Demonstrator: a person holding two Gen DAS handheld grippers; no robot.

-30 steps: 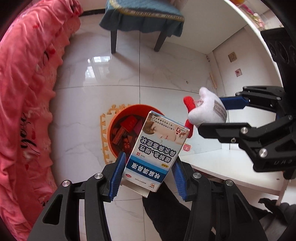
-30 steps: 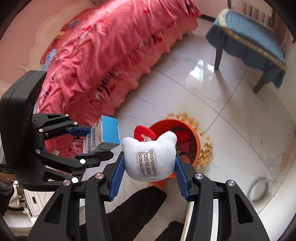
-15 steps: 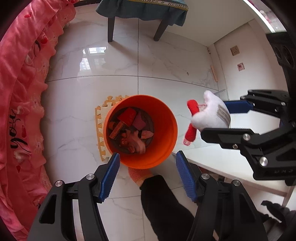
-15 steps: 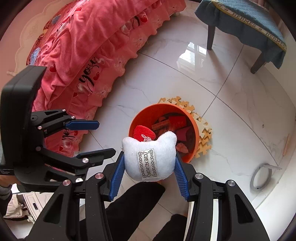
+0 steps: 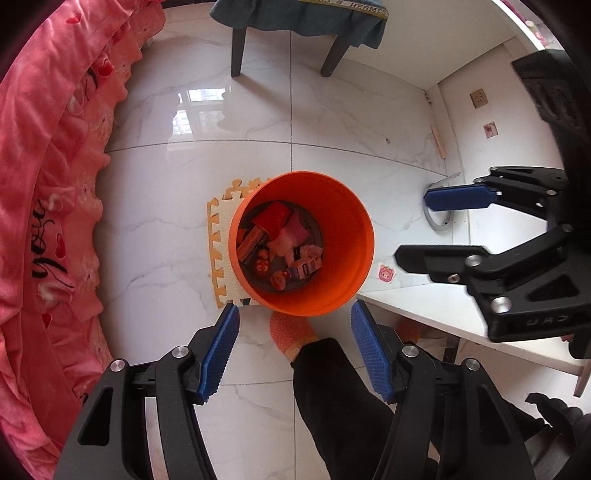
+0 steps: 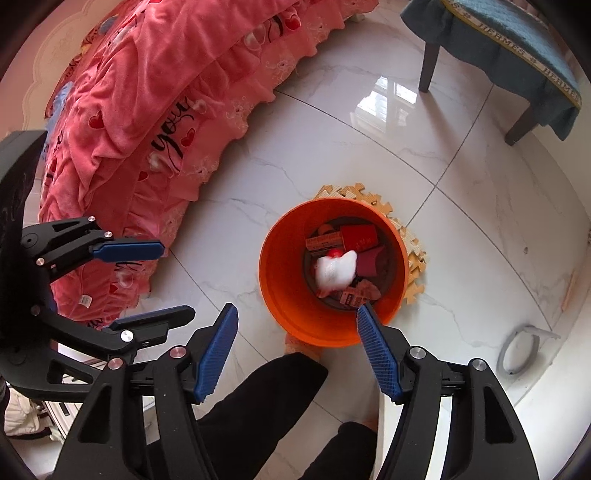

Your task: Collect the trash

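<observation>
Orange bin [image 6: 332, 273] on its foam mat [image 5: 221, 251] already holds the white plush toy [image 6: 336, 271]. Your right gripper [image 6: 297, 350] is opening, empty; your left gripper [image 5: 295, 350] stands released, empty. Drop-off looks finished: next, go find more trash.

The bucket [image 5: 300, 243] stands on the floor [image 5: 155, 229], partly on a foam mat [image 5: 221, 236] that shows past its far side. In the bucket lie boxes [image 5: 271, 218] and a plush toy [image 6: 335, 272]. The bed [image 6: 155, 96] runs along the floor's left edge, a chair [image 5: 295, 22] stands at the far edge, and a bench [image 5: 454, 314] sits just right of the bucket. A ring [image 6: 517, 350] lies on the floor to the right. A person's foot [image 5: 291, 330] rests just before the bucket.
</observation>
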